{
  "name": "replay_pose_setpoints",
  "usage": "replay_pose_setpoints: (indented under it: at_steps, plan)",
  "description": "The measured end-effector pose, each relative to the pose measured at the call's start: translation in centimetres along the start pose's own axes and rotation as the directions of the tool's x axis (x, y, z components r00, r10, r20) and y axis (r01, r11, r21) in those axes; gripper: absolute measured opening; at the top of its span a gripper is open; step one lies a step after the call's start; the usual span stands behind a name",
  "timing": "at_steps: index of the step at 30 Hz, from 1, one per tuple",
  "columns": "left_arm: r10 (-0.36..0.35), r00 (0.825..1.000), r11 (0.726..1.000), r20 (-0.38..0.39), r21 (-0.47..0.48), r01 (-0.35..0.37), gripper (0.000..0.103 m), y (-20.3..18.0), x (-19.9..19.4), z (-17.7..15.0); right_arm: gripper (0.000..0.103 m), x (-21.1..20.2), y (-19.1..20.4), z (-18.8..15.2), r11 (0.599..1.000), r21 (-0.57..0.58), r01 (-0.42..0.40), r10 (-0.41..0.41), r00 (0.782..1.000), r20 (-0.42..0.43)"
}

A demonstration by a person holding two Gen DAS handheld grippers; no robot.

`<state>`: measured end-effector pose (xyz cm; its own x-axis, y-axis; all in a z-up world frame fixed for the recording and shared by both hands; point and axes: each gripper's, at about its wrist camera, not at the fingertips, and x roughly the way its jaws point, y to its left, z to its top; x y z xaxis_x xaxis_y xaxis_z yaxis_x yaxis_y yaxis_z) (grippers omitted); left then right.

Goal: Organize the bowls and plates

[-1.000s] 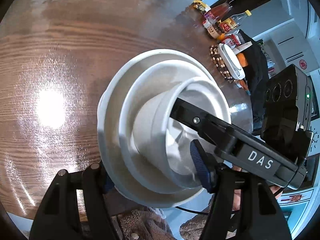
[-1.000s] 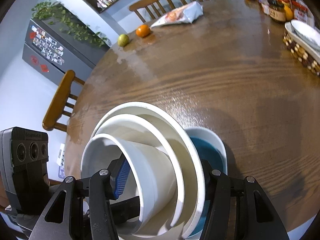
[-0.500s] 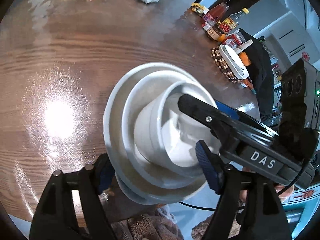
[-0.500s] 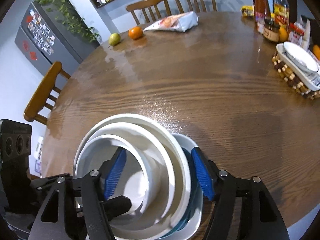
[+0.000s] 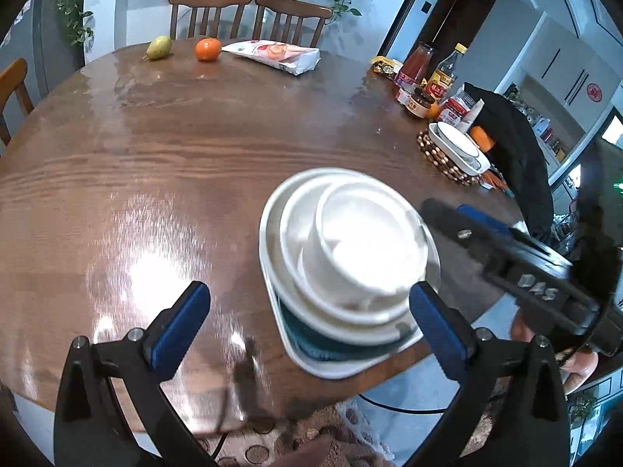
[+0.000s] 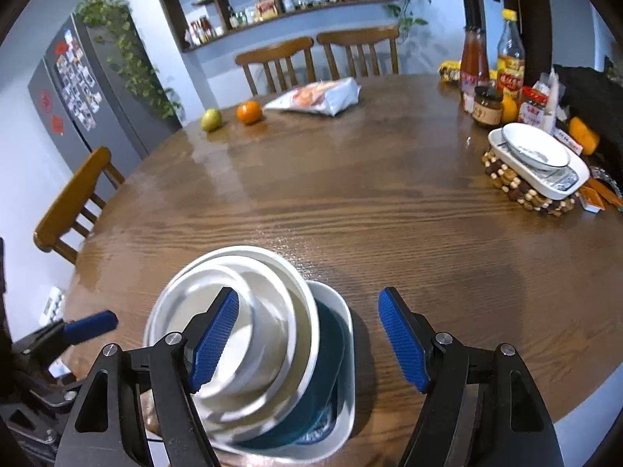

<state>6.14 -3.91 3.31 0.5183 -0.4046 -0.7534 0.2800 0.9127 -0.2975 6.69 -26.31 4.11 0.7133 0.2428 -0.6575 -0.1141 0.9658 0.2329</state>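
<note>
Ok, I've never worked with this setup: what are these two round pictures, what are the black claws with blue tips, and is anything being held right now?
There is no robot arm. A person carries a two-finger gripper in each hand, and each gripper has a wide-angle camera looking out along its fingers. One picture is from the left gripper, the other from the right gripper. The black claws with blue pads are the fingers.

On the round wooden table sits a stack of nested white bowls in a white dish with a dark blue inside, near the front edge. Further off are a pear, an orange, a snack bag, bottles and jars, and another plate on a beaded mat.

Nothing is held: both sets of jaws are opening, and the pads are clear of the stack.
</note>
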Motion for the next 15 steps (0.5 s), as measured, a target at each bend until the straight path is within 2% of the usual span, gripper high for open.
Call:
replay_pose_setpoints:
  at_steps: [4, 6, 10, 15]
  plan:
    - [0.038, 0.998, 0.999, 0.04, 0.014, -0.038, 0.102, -0.5, -0.1, -1.9, 0.077, -2.6, 0.0, -2.2, 1.0, -0.014, -0.021, 0.022, 0.996, 0.086]
    - [0.06, 0.997, 0.998, 0.053, 0.021, -0.061, 0.102, -0.4, -0.2, -3.1, 0.084, -3.4, 0.1, -3.7, 0.999, -0.011, -0.032, 0.034, 0.993, 0.112]
    - [0.07, 0.997, 0.997, 0.043, 0.03, -0.071, 0.102, -0.2, 0.1, -5.1, 0.085, -4.0, 0.4, -6.6, 0.998, -0.03, -0.048, 0.052, 0.989, 0.14]
    - [0.074, 0.996, 0.996, 0.04, 0.051, -0.076, 0.102, -0.1, 0.7, -6.5, 0.085, -3.3, 1.0, -9.1, 0.996, -0.065, 0.054, -0.044, 0.988, 0.15]
